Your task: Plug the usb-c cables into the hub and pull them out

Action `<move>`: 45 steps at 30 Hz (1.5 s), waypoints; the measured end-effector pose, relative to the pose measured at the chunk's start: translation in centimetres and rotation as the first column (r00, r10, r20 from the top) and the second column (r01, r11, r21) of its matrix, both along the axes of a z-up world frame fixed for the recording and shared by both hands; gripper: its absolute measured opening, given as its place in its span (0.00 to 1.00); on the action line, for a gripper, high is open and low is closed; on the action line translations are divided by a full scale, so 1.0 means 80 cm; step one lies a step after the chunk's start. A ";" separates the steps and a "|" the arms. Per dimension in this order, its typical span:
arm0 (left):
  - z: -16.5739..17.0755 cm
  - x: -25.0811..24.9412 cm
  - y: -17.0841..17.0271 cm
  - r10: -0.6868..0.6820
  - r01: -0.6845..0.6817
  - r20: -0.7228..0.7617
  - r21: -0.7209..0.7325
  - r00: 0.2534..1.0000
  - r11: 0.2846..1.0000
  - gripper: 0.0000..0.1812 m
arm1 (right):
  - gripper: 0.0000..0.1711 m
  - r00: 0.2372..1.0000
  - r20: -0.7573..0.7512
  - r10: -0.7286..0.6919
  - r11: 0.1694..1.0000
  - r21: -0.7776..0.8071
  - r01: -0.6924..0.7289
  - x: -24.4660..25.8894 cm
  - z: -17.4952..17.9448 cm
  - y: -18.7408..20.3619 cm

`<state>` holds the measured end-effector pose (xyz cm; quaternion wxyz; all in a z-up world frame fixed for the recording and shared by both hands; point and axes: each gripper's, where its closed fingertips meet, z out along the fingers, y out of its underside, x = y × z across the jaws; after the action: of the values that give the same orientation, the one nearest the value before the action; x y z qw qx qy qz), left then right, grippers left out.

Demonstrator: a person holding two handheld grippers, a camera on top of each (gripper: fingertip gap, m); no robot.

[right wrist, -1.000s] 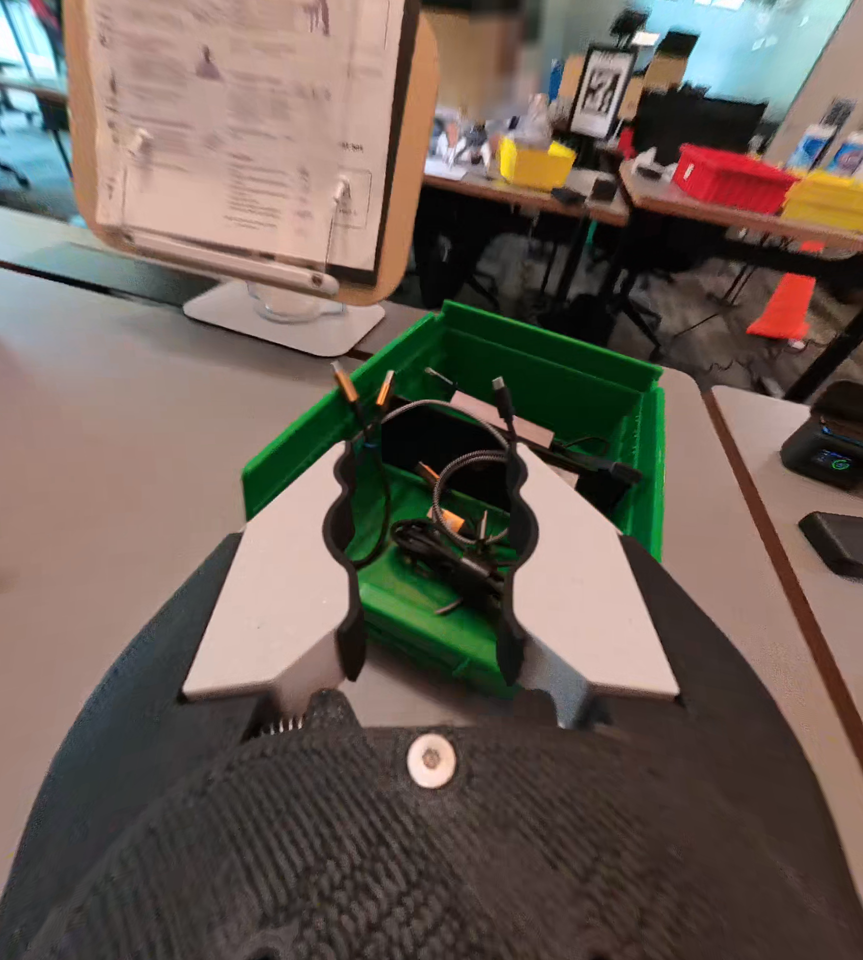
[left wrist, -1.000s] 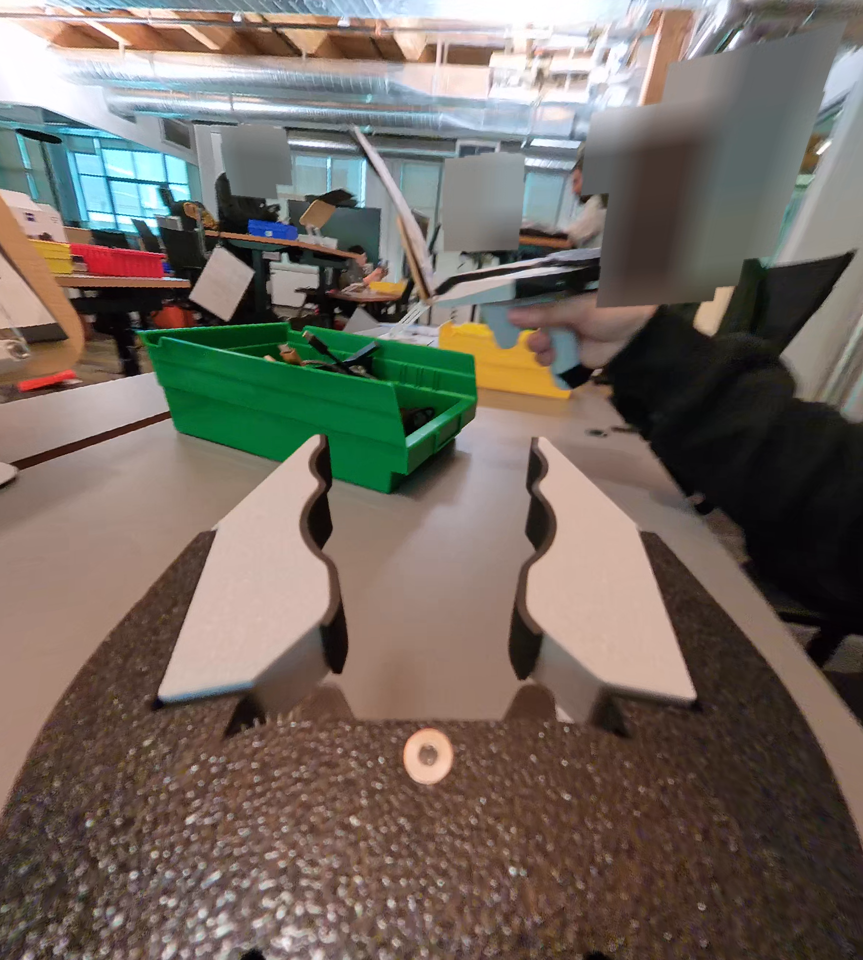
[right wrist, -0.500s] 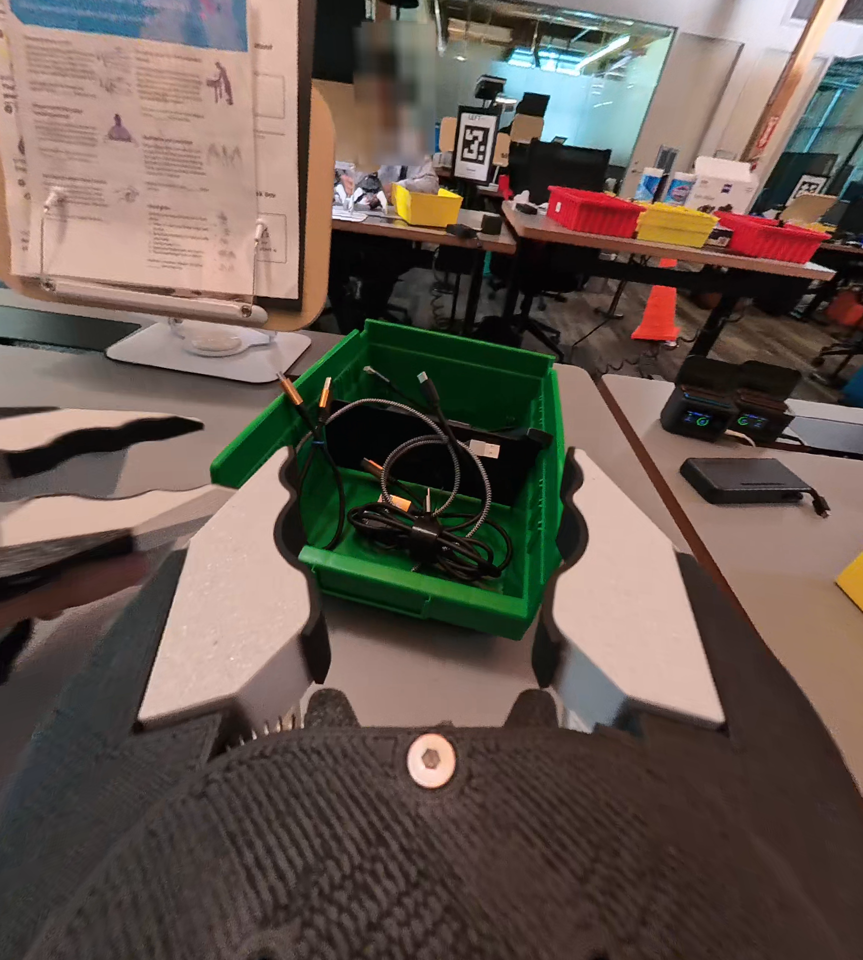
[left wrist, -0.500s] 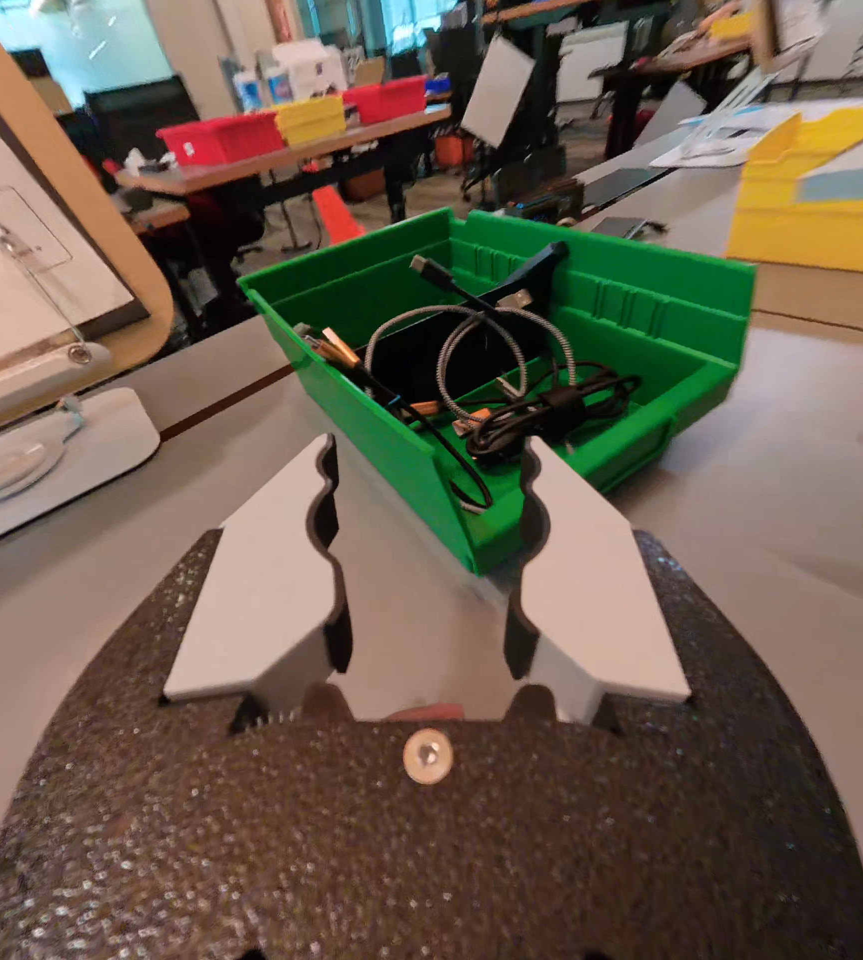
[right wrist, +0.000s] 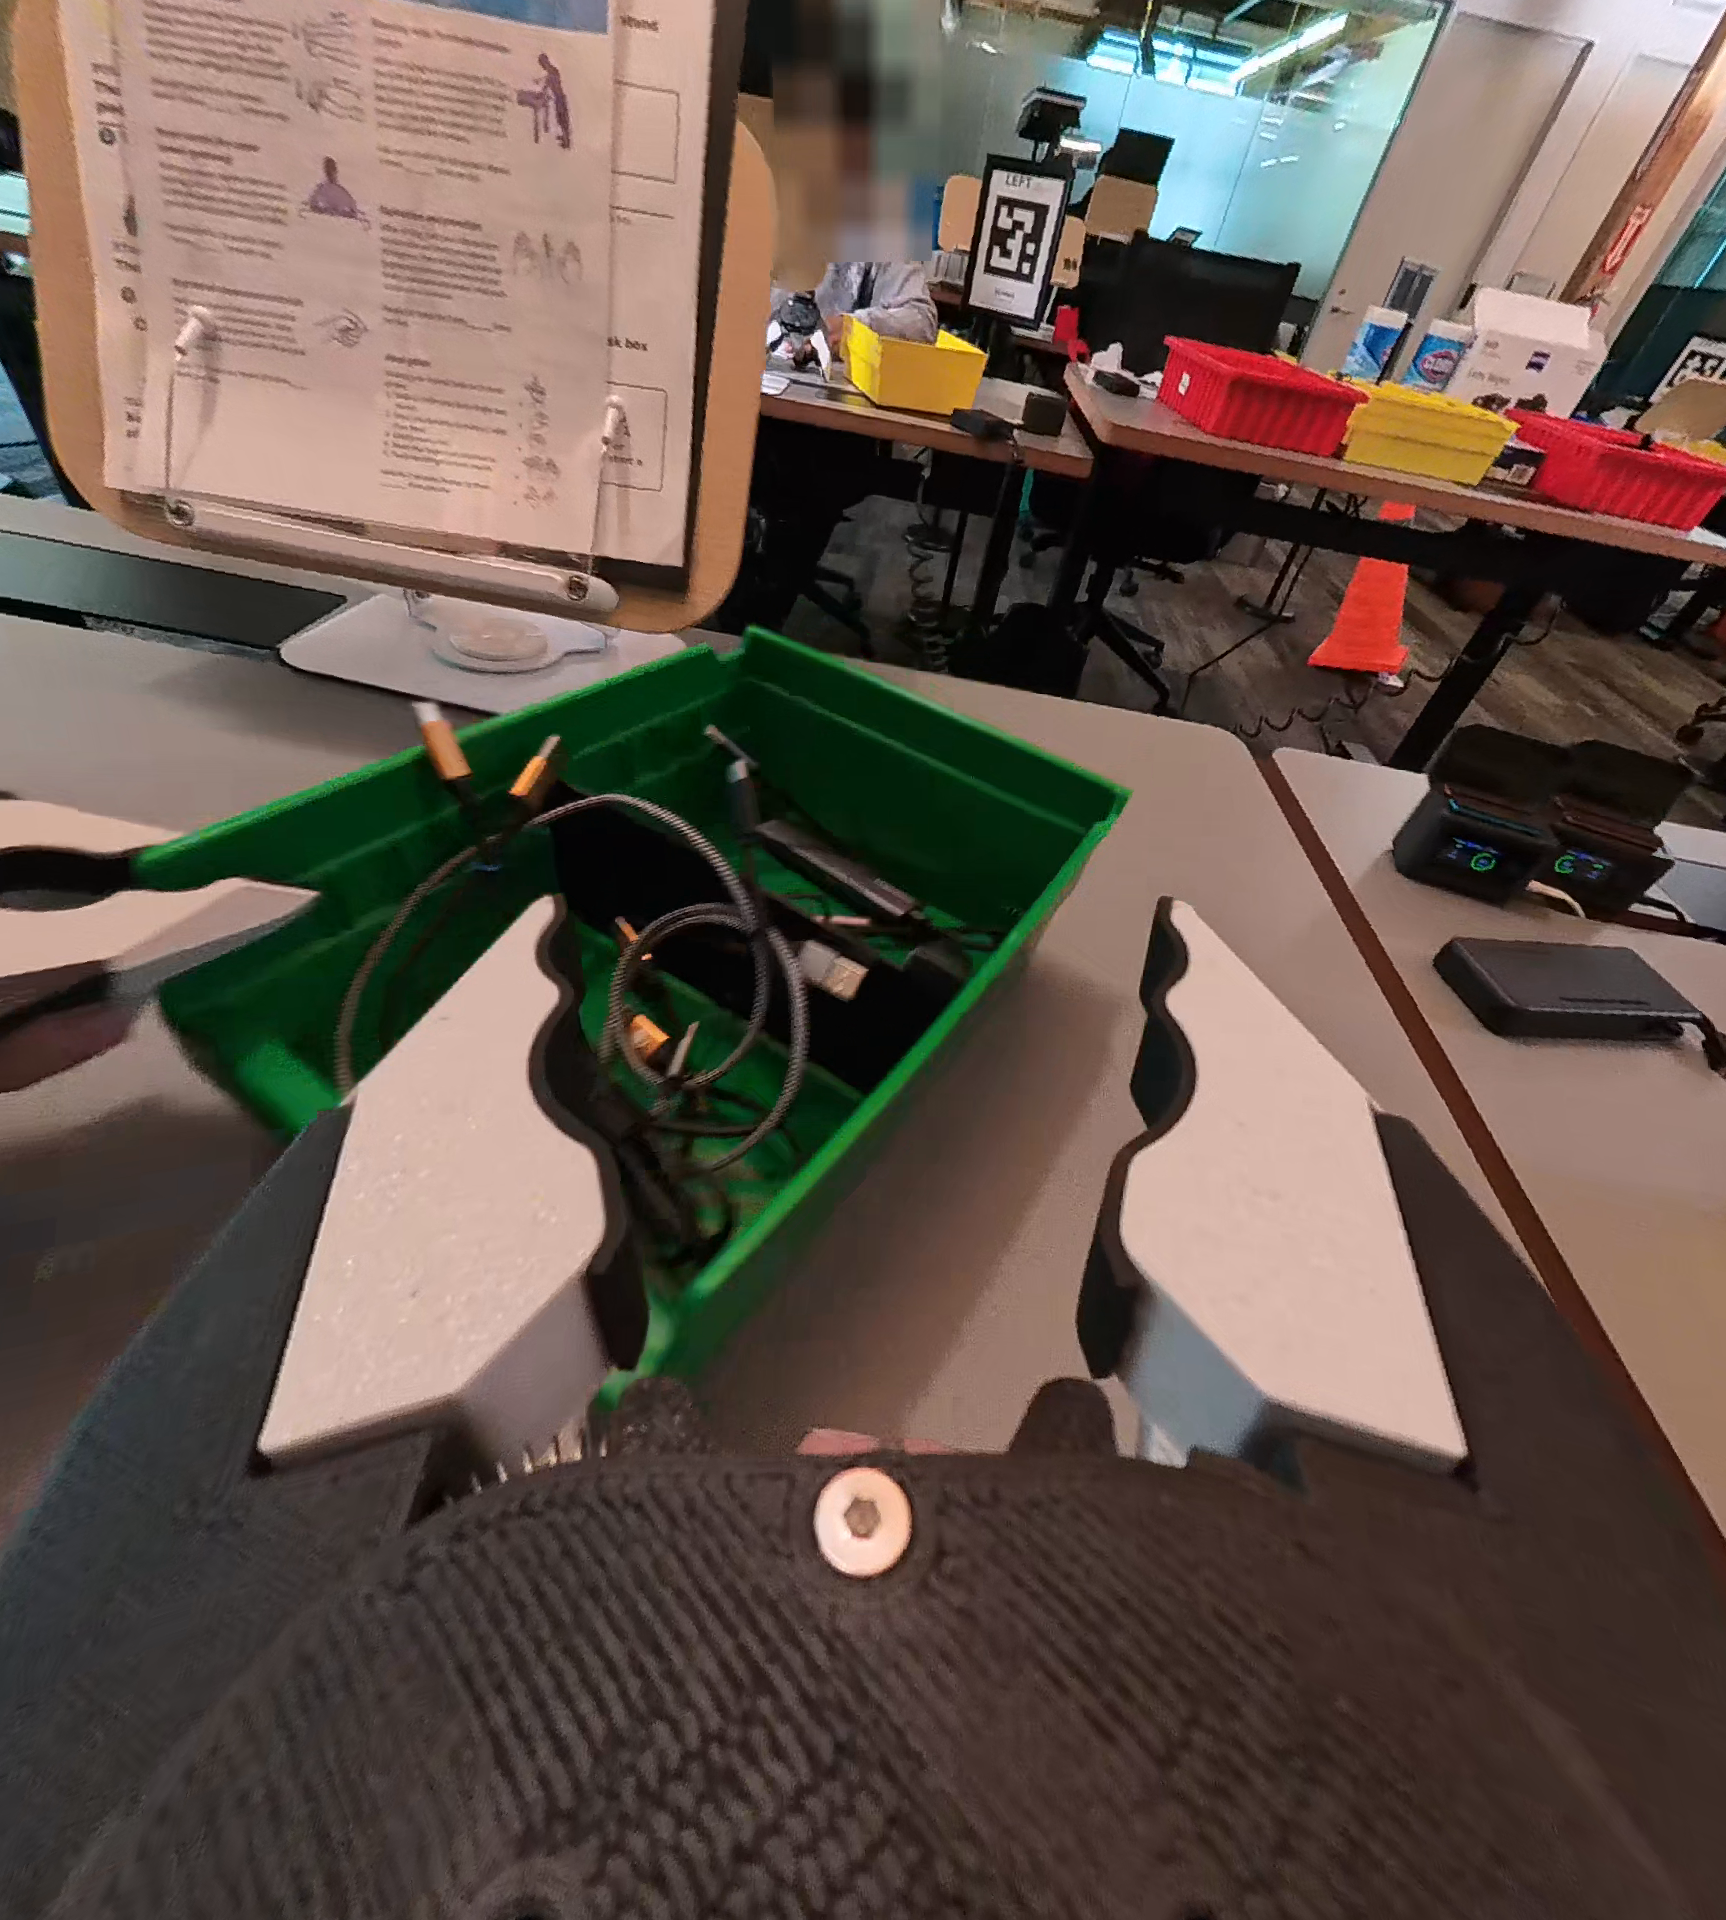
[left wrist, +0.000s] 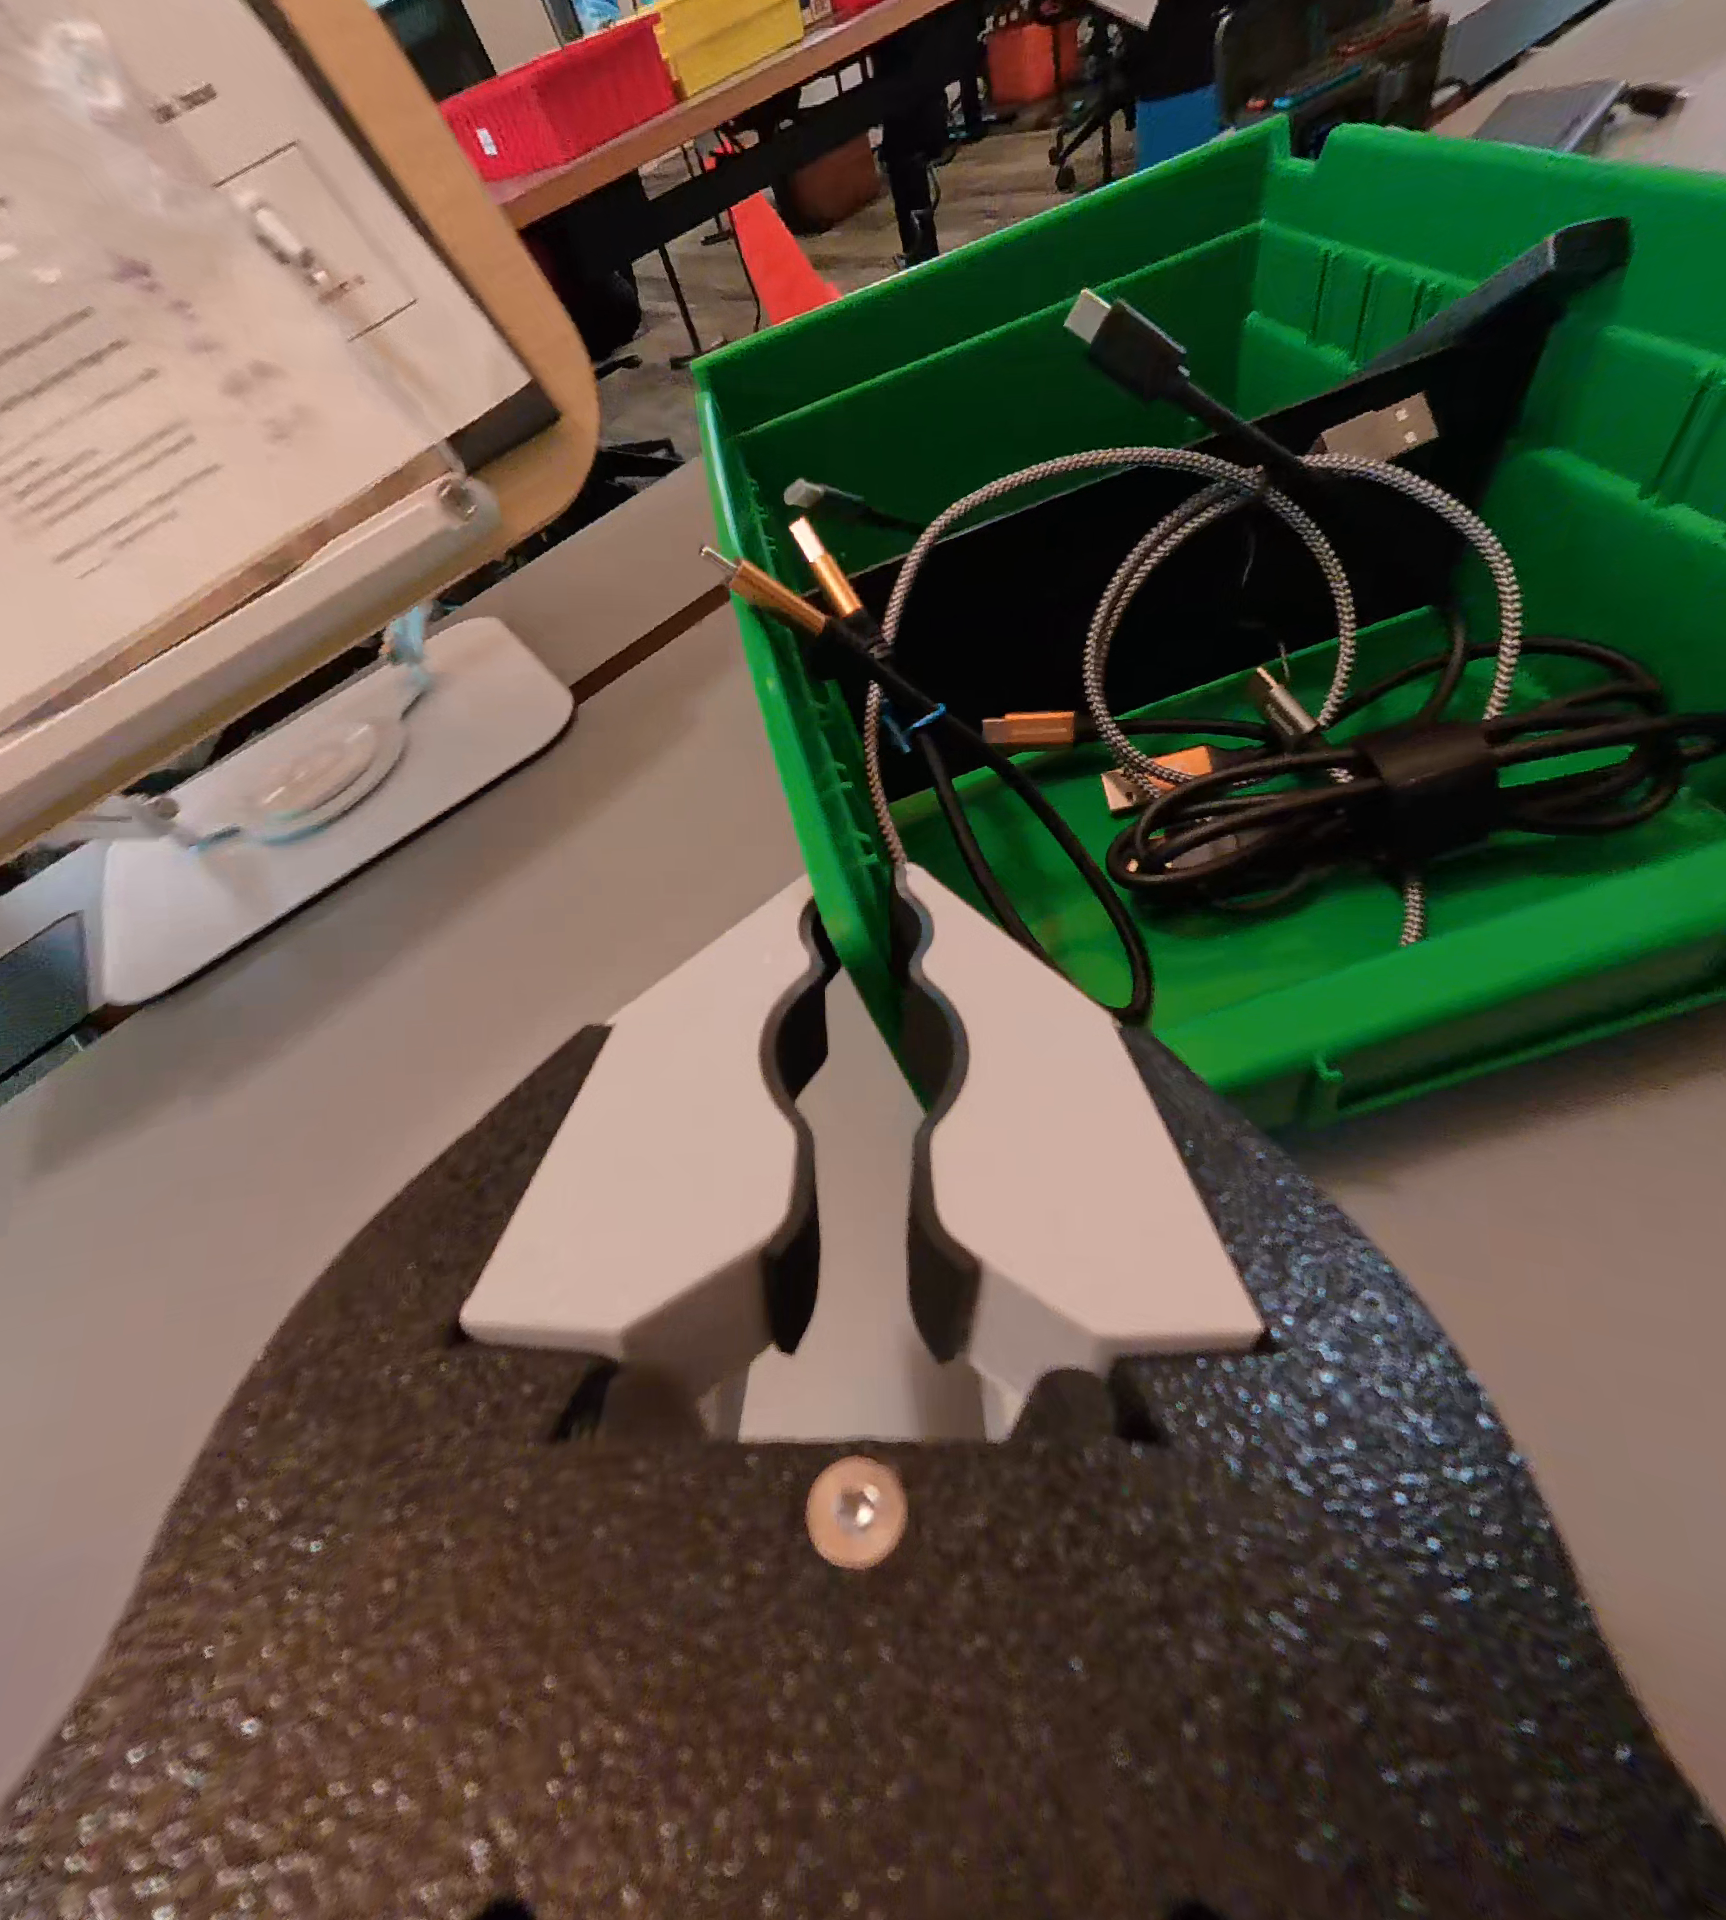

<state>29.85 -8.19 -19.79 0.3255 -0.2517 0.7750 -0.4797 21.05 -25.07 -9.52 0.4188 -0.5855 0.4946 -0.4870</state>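
Left wrist view: the left gripper (left wrist: pixel 864 940) has its fingers drawn close, with the near-left wall of the green bin (left wrist: pixel 1461 997) in the narrow gap; whether they actually pinch that wall I cannot tell. Holding the bin there would probably steady it while the other side reaches in. The right gripper (right wrist: pixel 854 951) hangs spread wide over the bin's near end, holding nothing. The usb-c cables (left wrist: pixel 1358 790) lie tangled inside the bin, several plugs poking up over its left rim, beside a black hub (right wrist: pixel 864 888) leaning against the far wall. The bin sits on a plain grey table (left wrist: pixel 423 1039) with a document stand (right wrist: pixel 391 312) at the far left; behind it is an open workshop with red and yellow bins.
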 end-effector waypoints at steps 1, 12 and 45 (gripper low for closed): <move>0.000 -0.009 0.018 -0.010 0.010 -0.001 -0.001 1.000 1.000 0.03 | 0.63 1.000 0.003 0.011 1.000 -0.004 -0.011 0.000 0.002 0.005; 0.001 -0.131 0.251 0.089 -0.089 0.015 0.001 0.996 0.996 0.03 | 0.64 0.873 0.079 0.481 0.867 0.107 -0.487 -0.030 0.054 0.238; 0.003 -0.162 0.376 0.319 -0.314 0.109 -0.062 0.941 0.947 0.03 | 0.22 0.611 -0.593 0.524 0.850 0.324 -0.415 0.208 -0.111 0.688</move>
<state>16.89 21.91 -19.54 0.4377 -0.3514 0.6932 -0.4520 37.71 29.98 -18.37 0.3724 -0.7936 0.4745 -0.0798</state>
